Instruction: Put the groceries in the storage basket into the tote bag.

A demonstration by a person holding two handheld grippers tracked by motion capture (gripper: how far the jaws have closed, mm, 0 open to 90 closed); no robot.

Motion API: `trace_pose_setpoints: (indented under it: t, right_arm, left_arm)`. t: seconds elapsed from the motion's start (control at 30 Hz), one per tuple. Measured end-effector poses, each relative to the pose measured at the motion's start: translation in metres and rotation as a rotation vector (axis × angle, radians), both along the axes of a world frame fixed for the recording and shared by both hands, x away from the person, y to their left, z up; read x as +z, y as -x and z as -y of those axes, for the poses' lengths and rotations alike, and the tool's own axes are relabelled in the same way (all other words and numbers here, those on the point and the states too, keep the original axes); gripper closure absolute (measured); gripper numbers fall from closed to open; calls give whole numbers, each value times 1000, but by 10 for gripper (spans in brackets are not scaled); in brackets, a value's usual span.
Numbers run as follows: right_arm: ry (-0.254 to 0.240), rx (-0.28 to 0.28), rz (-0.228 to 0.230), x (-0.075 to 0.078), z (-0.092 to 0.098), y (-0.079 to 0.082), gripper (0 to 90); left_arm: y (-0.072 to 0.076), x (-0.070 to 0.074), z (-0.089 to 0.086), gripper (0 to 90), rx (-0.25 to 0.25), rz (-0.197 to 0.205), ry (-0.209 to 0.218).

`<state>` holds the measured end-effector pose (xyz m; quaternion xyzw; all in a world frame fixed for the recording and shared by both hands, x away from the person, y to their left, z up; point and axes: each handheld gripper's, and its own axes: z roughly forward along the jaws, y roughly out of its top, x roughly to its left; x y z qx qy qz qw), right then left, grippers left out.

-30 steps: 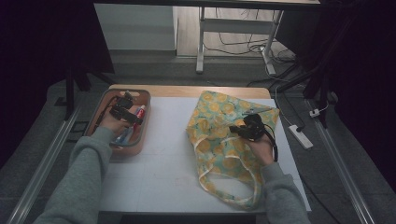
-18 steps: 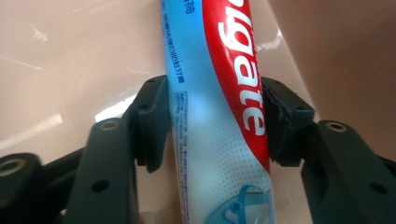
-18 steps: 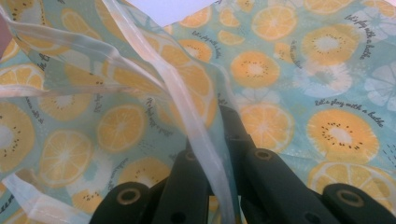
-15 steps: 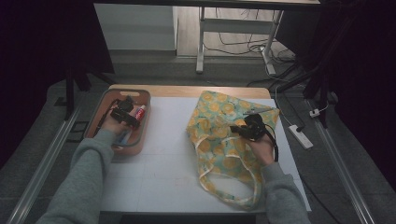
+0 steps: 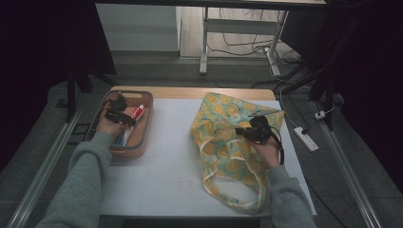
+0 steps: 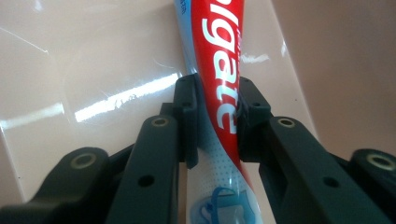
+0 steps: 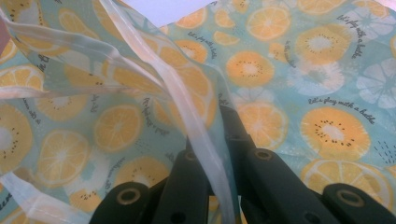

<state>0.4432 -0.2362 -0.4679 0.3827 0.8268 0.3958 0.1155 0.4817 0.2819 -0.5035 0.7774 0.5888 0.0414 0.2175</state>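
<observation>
Left gripper view: toothpaste tube (image 6: 219, 88) cut off both ends.

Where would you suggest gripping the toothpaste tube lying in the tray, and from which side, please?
Probably across the toothpaste tube's flat printed middle, coming down from above, since it lies flat in the tray with its long sides free. The left gripper has just been closing there, its pads against both long edges of the tube.
</observation>
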Motion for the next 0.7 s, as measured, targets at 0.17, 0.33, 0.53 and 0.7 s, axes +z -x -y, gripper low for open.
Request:
trace_pose_setpoints:
  t: [0.17, 0.33, 0.53, 0.7]
  right_arm:
    - [-1, -3, -2, 0, 2, 0, 900]
    - [-3, -9, 1, 0, 4, -1, 899]
    - [-7, -13, 0, 0, 4, -1, 900]
    - [-3, -9, 9, 1, 2, 0, 900]
  left_arm:
    - [1, 1, -5, 748, -4, -1, 20]
    - [3, 4, -14, 754, 9, 21, 63]
    - [11, 18, -22, 756, 13, 75, 119]
    - [20, 33, -30, 758, 2, 122, 168]
